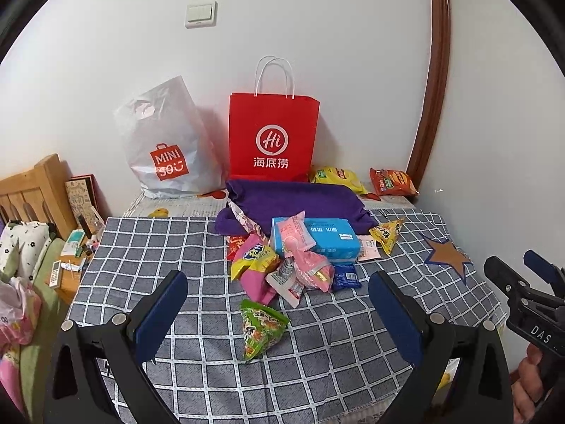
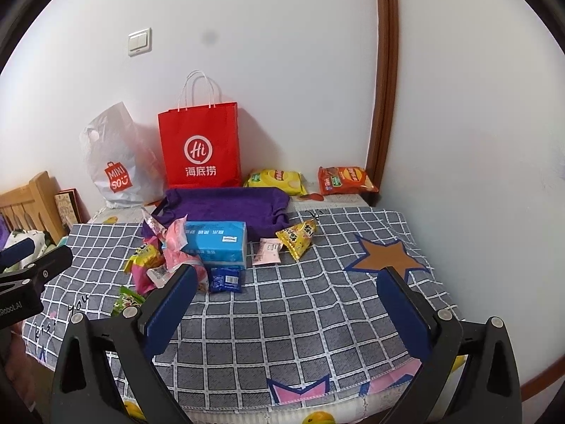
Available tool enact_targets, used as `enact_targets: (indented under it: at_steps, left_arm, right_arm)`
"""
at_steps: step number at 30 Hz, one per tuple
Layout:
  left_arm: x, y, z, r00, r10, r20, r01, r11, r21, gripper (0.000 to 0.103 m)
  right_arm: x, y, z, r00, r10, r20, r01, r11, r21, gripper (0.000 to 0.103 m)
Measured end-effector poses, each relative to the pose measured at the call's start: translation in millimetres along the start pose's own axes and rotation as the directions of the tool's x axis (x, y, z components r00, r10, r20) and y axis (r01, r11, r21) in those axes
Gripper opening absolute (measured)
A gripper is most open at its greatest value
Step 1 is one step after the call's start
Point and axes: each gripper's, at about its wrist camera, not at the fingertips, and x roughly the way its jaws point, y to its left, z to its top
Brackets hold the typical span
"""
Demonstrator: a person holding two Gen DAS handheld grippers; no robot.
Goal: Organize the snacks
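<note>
Snacks [image 1: 289, 268] litter the checked cloth [image 2: 282, 318] by white walls [image 1: 317, 35]; both grippers' fingers [image 1: 159, 314] [image 2: 169, 311] wide.

Snack packets [image 1: 282, 265] lie heaped beside a blue box [image 1: 317, 242]; green triangular packet [image 1: 261, 328] lies apart.

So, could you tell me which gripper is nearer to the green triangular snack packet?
Left. The left gripper frames the green triangular snack packet; the right gripper is off to its right.
</note>
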Motion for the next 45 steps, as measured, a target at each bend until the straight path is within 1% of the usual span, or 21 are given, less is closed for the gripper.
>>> enact_targets:
  at_steps: [9, 13, 16, 20, 26, 35, 41, 45]
  left_arm:
    - [-3.4, -1.3, -4.7, 1.0, -0.014, 0.002, 0.014, 1.0, 0.002, 0.102]
    - [-5.6, -4.8, -3.9, 1.0, -0.016, 0.018, 0.016, 1.0, 0.018, 0.102]
    - [-5.1, -6.3, -3.8, 0.999, -0.033, 0.014, 0.033, 0.999, 0.02, 0.102]
    - [-4.2, -7.6, -3.9, 0.999, -0.033, 0.015, 0.033, 0.999, 0.024, 0.102]
    - [-4.9, -8.9, -4.0, 0.999, -0.033, 0.016, 0.033, 0.999, 0.027, 0.102]
    - [-7.7, -6.5, -6.1, 0.998, -0.057, 0.016, 0.057, 0.998, 0.007, 0.102]
    - [-6.3, -3.5, -4.9, 0.998, -0.062, -0.001, 0.062, 0.998, -0.008, 0.102]
    - [-6.3, -0.1, -4.5, 0.998, -0.062, 0.001, 0.062, 0.998, -0.027, 0.102]
  right_arm:
    - [-1.2, 0.3, -4.7, 1.0, 0.013, 0.003, -0.013, 1.0, 0.006, 0.101]
    - [-1.7, 0.0, -3.2, 1.0, 0.013, 0.005, -0.013, 1.0, 0.007, 0.101]
    - [-1.6, 0.0, -2.8, 1.0, 0.015, 0.005, -0.015, 1.0, 0.008, 0.101]
    - [-2.8, 0.0, -3.5, 0.999, 0.03, 0.013, -0.03, 0.999, 0.016, 0.101]
    - [-3.6, -0.6, -4.1, 1.0, 0.028, 0.013, -0.028, 0.999, 0.021, 0.101]
    - [-4.4, 0.8, -7.3, 1.0, 0.009, 0.009, -0.009, 1.0, 0.017, 0.101]
    - [-5.8, 5.2, -7.1, 0.999, 0.009, 0.031, -0.009, 1.0, -0.002, 0.101]
    - [-6.3, 7.2, -6.7, 0.999, 0.027, 0.036, -0.028, 1.0, 0.003, 0.101]
